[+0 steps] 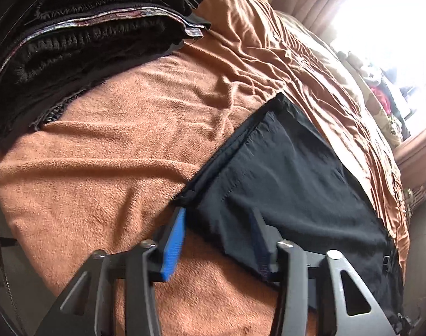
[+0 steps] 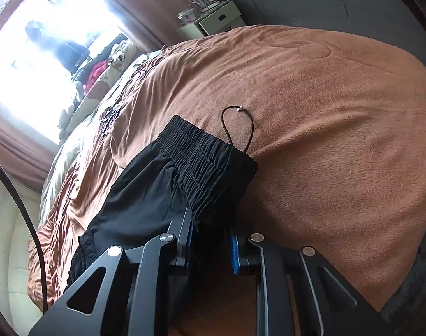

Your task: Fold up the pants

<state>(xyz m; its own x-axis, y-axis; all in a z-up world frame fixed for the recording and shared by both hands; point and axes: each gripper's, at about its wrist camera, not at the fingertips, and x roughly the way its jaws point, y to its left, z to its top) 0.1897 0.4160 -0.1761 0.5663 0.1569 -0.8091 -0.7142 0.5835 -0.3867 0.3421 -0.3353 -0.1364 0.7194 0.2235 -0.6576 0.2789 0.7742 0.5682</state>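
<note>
Soft orange-brown blanket covers a big bed; a bright window glows behind it, with brownish curtains at its sides; a small white cabinet stands past the far edge of the bed.

Black pants lie flat on the blanket; in the left wrist view they stretch away toward the window side of the bed; a pile of dark folded clothes sits on the blanket too, well apart from the pants, up in the far corner.

Left gripper has its two fingers spread wide; one blue pad is just beside the near corner of the pants, over the blanket; the other finger is over the black cloth; nothing is squeezed between them.

Right gripper is at the other end of the pants, where the stretchy waistband is all bunched and wrinkly; black cloth fills the space between its fingers, and the fingers look pressed onto it; the waistband end stands up a little off the blanket there.

Thin dark cord makes a loop on the blanket, just beside the waistband, with a tiny shiny tip at the top.
</note>
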